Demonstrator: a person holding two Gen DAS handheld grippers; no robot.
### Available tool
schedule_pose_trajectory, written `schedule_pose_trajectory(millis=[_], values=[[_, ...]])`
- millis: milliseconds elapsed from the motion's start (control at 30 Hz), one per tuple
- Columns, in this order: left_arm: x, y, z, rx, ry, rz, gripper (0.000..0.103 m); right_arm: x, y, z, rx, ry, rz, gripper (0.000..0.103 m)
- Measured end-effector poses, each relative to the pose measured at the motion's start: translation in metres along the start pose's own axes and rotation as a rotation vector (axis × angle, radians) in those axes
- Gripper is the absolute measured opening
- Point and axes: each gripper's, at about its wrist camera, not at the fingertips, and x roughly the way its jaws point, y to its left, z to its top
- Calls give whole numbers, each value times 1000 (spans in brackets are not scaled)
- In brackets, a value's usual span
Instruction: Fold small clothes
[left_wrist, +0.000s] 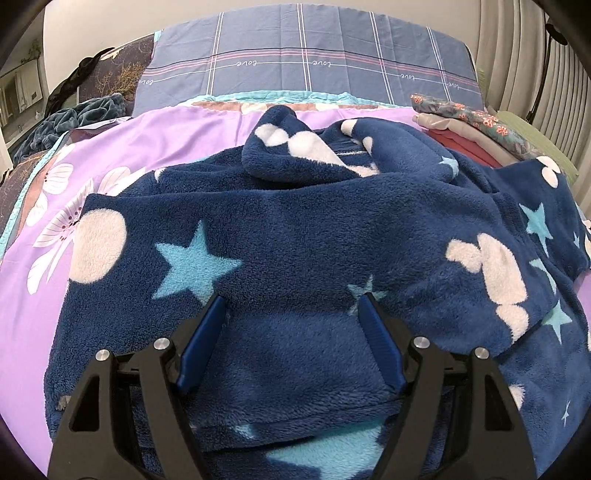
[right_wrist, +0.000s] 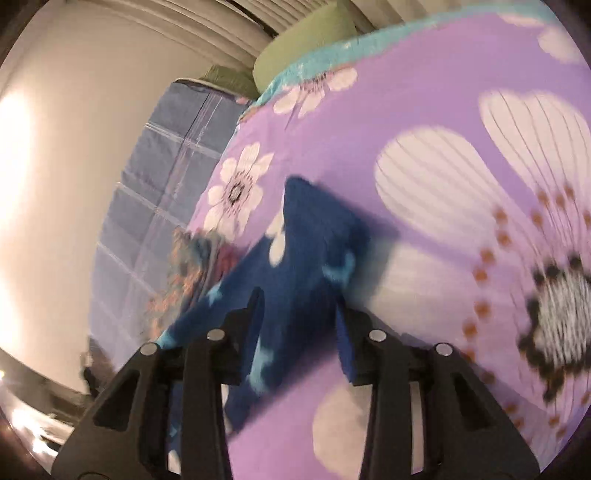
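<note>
Jaws on the left gripper (left_wrist: 291, 325) stand wide apart, empty, low over the blue fleece garment (left_wrist: 295, 229) spread on the purple floral bedspread (left_wrist: 173, 136), probably ready to pin or pinch the near hem. Whether the right gripper (right_wrist: 300, 317) actually clamps the garment's loose end between its fingers is hidden by blur; it looks carried for a fold.

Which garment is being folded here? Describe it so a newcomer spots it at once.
On the bed's purple flowered sheet lies a dark blue fleece garment, spread in front of the left tongs. Unlike the flat stack of folded clothes behind it, it is plush, with pale blue stars and white blobs.
</note>
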Motion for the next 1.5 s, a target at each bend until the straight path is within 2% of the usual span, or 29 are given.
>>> schedule_pose_trajectory(millis=[33,67,100,133,200,233,333,433,500,533,667,733,800,900,967,1033,1100,1133,1267,1367,1400,1467,1500], values=[[0,0,0,-1,0,-2,76,6,2,2,16,0,-27,14],[0,1,0,-3,0,-5,76,10,5,1,29,15,-35,8],[0,1,0,-4,-1,-6,76,10,9,-1,29,10,-33,8],[0,1,0,-5,0,-8,76,5,27,-11,-16,-6,5,8],[0,2,0,-5,0,-8,76,2,71,-32,-159,9,102,8],[0,2,0,-5,0,-8,76,-3,107,-54,-261,43,186,8],[-1,2,1,-9,-2,-13,76,-9,188,-117,-458,142,383,8],[-1,5,0,-22,-7,-32,77,-6,258,-198,-637,282,537,8],[-2,8,0,-34,-12,-48,77,2,282,-244,-718,375,583,9],[-2,8,0,-37,-13,-53,77,11,290,-271,-767,425,574,9],[-5,14,-1,-64,-26,-89,77,50,280,-329,-855,539,456,9],[-6,17,-1,-78,-33,-111,77,62,269,-340,-843,596,426,9],[-10,23,-1,-108,-48,-149,74,61,257,-350,-861,613,418,11],[-20,32,2,-180,-55,-270,66,48,252,-361,-944,582,436,20],[-31,34,5,-222,-47,-419,66,41,249,-358,-968,574,457,27],[-40,29,10,-226,-53,-510,67,31,243,-354,-981,572,483,31],[-44,16,14,-223,-26,-589,83,29,239,-350,-986,572,497,32],[-42,12,15,-222,-9,-607,86,28,235,-348,-984,576,500,32],[-24,-16,17,-214,86,-616,87,26,233,-347,-981,574,524,32],[-18,-30,22,-235,110,-648,87,27,224,-345,-960,594,541,34],[-17,-35,25,-230,110,-638,87,28,222,-345,-952,602,546,35],[-13,-45,28,-205,120,-568,86,29,222,-343,-937,616,558,36],[-10,-50,30,-191,127,-534,73,29,221,-342,-935,618,562,37]])
